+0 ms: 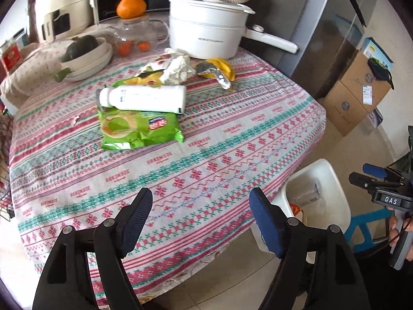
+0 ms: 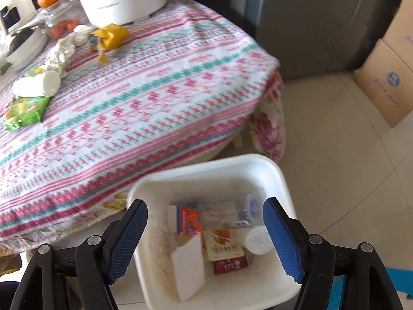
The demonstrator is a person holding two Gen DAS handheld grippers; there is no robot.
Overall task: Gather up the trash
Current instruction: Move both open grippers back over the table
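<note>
The cloth on the surface [image 1: 232, 139] carries a repeated woven word, too small to read with certainty; a tag on the right gripper [image 1: 371, 178], at 3 o'clock in the left wrist view, reads "DAS"; print on the green snack packet [image 1: 139, 129] is illegible. Trash on the surface, toward 11 o'clock: one white bottle [image 1: 144, 98] lying on its side, touching that one green packet; one crumpled white paper [image 1: 178, 68]; one yellow foil wrapper [image 1: 219, 71]. One white bin [image 2: 232, 165] stands on the floor just beside the surface's edge, holding several cartons and wrappers. The left gripper [image 1: 201, 214] tilts down over the surface, jaws wide apart, nothing between them; the right gripper [image 2: 205, 235] points steeply into the bin, jaws likewise spread and empty.
</note>
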